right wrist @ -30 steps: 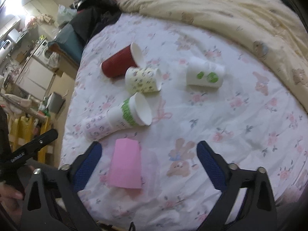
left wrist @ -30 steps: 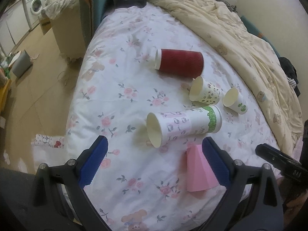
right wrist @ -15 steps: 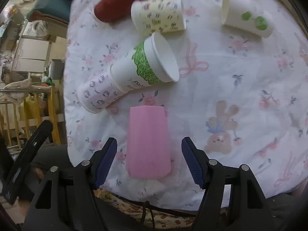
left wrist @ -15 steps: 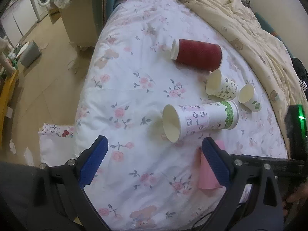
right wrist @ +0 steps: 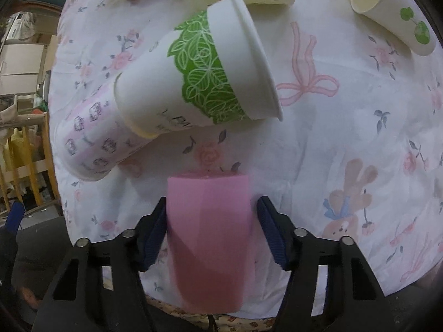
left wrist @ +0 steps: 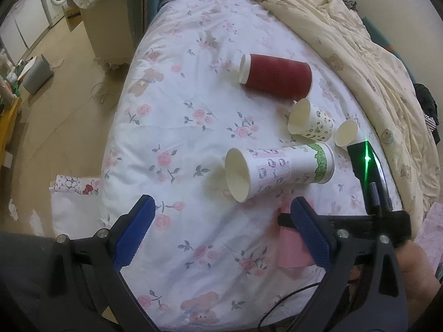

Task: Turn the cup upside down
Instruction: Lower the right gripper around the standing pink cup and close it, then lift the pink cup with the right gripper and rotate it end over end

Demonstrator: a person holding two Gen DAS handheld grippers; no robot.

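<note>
A pink cup (right wrist: pixel 210 238) lies on its side on the floral bedsheet (right wrist: pixel 346 144), its flat end pointing away from me. My right gripper (right wrist: pixel 211 225) straddles it, blue pads on both sides; the left pad touches the cup, and whether the right pad touches I cannot tell. In the left wrist view the pink cup (left wrist: pixel 290 251) is partly hidden behind my left gripper's right finger. My left gripper (left wrist: pixel 221 227) is open and empty above the sheet near the bed's front edge.
A white cup with a green leaf band (right wrist: pixel 210 80) is nested in a pink-print cup (right wrist: pixel 94 144), lying just beyond the pink cup. A red ribbed cup (left wrist: pixel 277 76), a cartoon-print cup (left wrist: pixel 310 123) and a small green-dot cup (right wrist: pixel 393 11) lie further back. A cream duvet (left wrist: pixel 346 41) covers the right.
My right gripper has moved forward and down over the pink cup, and its jaws have narrowed around it. The left gripper has stayed open and shifted only slightly.
</note>
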